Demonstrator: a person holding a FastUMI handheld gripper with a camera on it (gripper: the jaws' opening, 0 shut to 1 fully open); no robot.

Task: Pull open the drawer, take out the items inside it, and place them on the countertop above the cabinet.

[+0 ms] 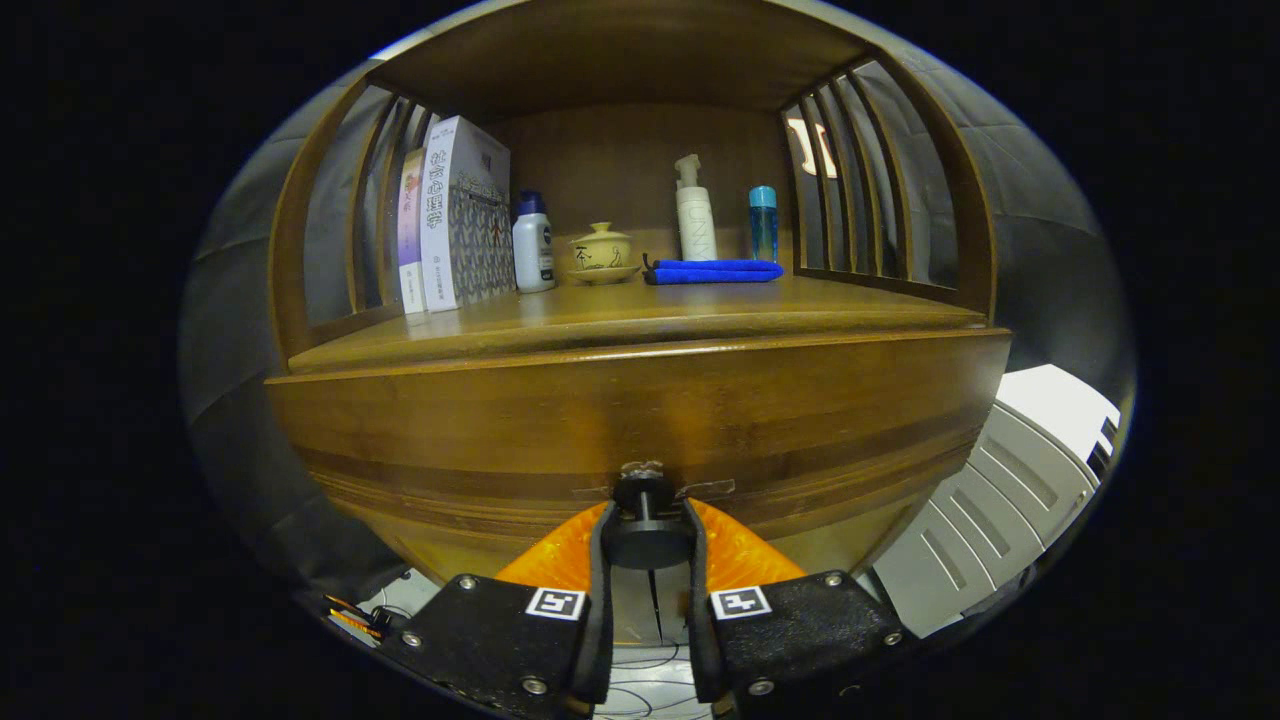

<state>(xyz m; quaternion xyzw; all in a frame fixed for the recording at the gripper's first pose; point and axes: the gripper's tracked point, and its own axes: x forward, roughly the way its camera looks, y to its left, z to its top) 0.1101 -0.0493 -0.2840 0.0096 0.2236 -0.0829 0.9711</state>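
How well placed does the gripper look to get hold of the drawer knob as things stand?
Probably well placed, yes: the drawer knob sits between the gripper's fingers, which appear closed against its sides, with nothing in the way.

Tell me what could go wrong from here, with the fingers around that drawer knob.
1. The hand-held gripper clamps only the small round knob; a pull off the drawer's line could make it slip free.
2. The drawer front looks flush and shut, so a sharp tug may jolt the cabinet and topple the tall pump bottle or leaning books on the countertop.
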